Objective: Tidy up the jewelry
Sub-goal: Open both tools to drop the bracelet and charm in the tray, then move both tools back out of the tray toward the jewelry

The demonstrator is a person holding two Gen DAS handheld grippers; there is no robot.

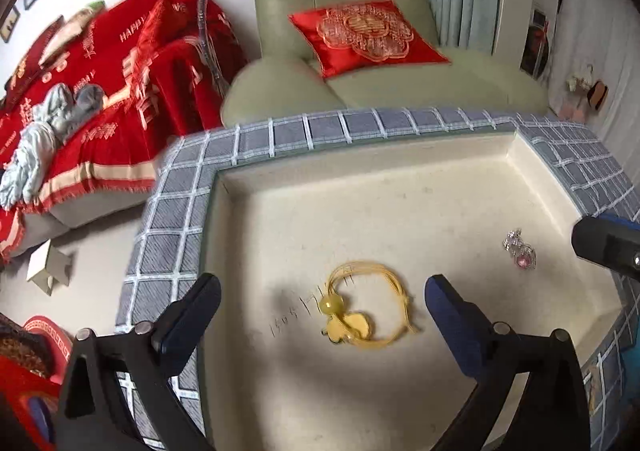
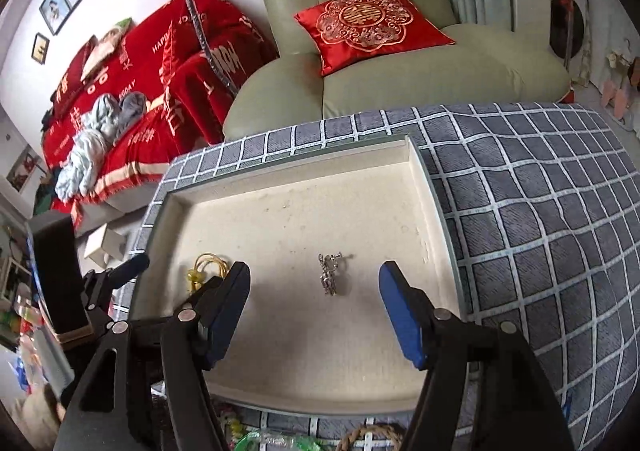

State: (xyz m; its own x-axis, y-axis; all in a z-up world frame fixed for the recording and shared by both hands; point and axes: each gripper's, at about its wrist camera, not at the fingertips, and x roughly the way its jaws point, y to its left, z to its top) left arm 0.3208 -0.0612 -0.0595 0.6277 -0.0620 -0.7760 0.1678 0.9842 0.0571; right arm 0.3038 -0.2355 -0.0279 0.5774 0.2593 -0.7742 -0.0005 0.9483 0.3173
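A cream tray [image 1: 400, 187] lies on a grey checked cloth [image 1: 176, 203]. In it lie a yellow cord bracelet with beads [image 1: 360, 311] and a silver earring with a pink stone [image 1: 520, 251]. My left gripper [image 1: 320, 303] is open and empty, its jaws on either side of the bracelet, just above it. My right gripper [image 2: 316, 291] is open and empty, with the silver earring [image 2: 330, 277] between its jaws. The bracelet [image 2: 206, 269] shows partly behind the right gripper's left finger. The tray's far wall [image 2: 292, 167] is in view.
A green armchair with a red cushion [image 2: 372, 27] stands behind the table. A sofa with a red blanket [image 1: 100, 91] is at the left. Beads and a woven ring [image 2: 368, 437] lie at the table's near edge. A black box [image 2: 56, 271] stands left.
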